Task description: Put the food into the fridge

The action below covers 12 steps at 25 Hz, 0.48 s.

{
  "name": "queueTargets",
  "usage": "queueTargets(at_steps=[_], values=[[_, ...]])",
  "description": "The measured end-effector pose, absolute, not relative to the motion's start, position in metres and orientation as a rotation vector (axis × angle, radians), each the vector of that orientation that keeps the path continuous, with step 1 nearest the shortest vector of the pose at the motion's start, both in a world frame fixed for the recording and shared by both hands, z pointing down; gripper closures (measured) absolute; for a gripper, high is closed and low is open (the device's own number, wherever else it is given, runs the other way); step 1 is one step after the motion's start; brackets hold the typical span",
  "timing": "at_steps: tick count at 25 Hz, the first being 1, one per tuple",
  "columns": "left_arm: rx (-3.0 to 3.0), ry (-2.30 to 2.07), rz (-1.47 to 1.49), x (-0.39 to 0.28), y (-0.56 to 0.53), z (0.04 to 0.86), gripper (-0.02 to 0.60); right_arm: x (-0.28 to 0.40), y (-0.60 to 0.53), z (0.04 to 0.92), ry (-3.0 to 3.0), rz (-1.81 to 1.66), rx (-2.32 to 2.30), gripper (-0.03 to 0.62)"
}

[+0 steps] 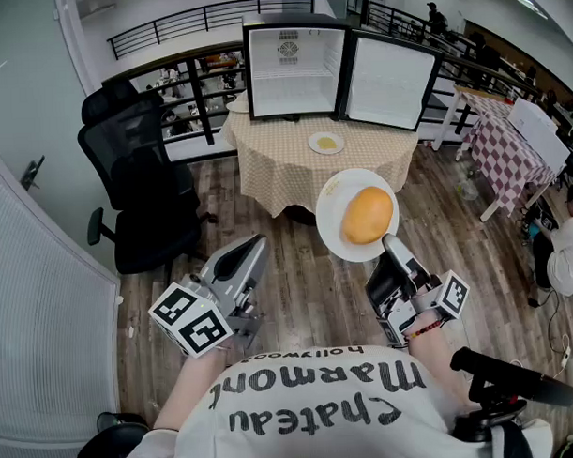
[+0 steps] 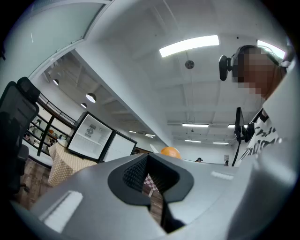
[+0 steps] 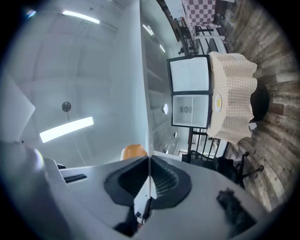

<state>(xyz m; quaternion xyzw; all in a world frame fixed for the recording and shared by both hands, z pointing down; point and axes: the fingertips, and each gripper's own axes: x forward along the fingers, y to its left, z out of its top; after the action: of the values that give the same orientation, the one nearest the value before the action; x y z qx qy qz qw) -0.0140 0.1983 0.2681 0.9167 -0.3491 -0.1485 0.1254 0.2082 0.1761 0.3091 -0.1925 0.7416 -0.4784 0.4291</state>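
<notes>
An orange bun lies on a white plate that I carry over the wooden floor, in front of the round table. My right gripper is shut on the plate's near rim; in the right gripper view the rim shows as a thin white edge between the pads, with the bun behind it. The small fridge stands on the table with its door swung open and its inside bare. A second small plate of food sits before it. My left gripper is shut on nothing, low at the left.
A black office chair stands left of the table. A table with a red checked cloth and a seated person are at the right. A black railing runs behind the fridge table.
</notes>
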Motion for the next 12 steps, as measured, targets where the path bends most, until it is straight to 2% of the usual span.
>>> queueTargets(at_steps=[12], values=[[2.717, -0.979, -0.398, -0.037, 0.185, 0.267, 0.577, 0.18, 0.164, 0.305, 1.814, -1.16, -0.383, 0.574]])
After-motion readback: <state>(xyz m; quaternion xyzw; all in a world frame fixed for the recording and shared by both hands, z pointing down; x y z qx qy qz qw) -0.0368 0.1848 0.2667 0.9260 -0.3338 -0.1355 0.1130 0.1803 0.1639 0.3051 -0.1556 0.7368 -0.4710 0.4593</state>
